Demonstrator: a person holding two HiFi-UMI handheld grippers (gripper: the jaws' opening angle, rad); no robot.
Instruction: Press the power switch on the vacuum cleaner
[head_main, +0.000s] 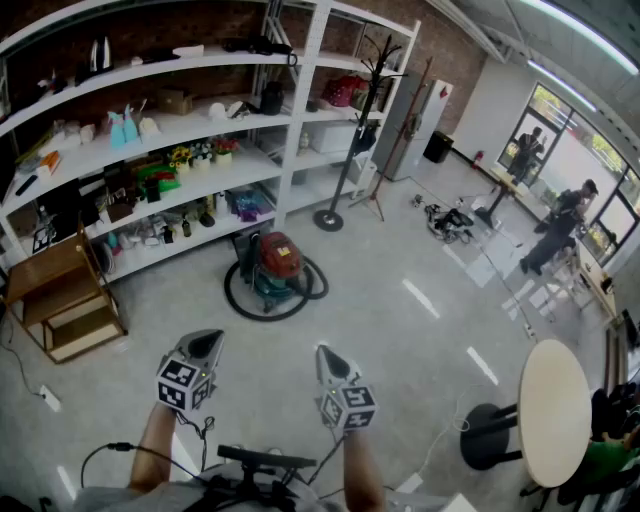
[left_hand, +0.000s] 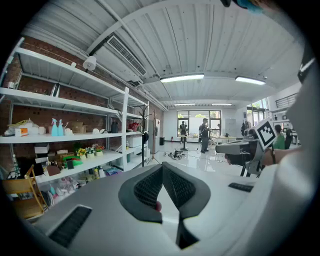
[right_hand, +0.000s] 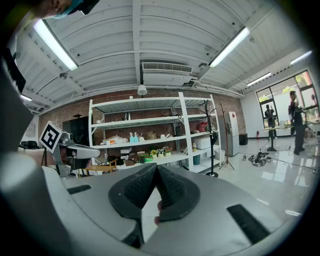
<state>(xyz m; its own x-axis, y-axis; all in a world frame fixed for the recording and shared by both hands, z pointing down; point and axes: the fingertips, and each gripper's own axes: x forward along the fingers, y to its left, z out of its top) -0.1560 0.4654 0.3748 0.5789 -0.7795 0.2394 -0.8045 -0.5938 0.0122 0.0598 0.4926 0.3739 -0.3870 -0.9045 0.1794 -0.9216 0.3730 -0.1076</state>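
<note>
The vacuum cleaner (head_main: 278, 263) stands on the grey floor in front of the shelves. It has a red top on a teal body, and a black hose (head_main: 250, 305) loops around it. Its switch is too small to make out. My left gripper (head_main: 208, 342) and right gripper (head_main: 326, 354) hover side by side well short of it, nearer to me, both pointing toward it. Both are shut with nothing between the jaws. In the left gripper view the gripper's own jaws (left_hand: 162, 168) meet at the tips, and the same holds in the right gripper view (right_hand: 156, 168). Neither gripper view shows the vacuum.
White shelving (head_main: 200, 150) full of small items runs along the brick wall. A wooden step stool (head_main: 60, 300) sits at the left, a coat stand (head_main: 345, 160) right of the vacuum, a round table (head_main: 555, 410) at the right. People stand far right. Bare floor lies between me and the vacuum.
</note>
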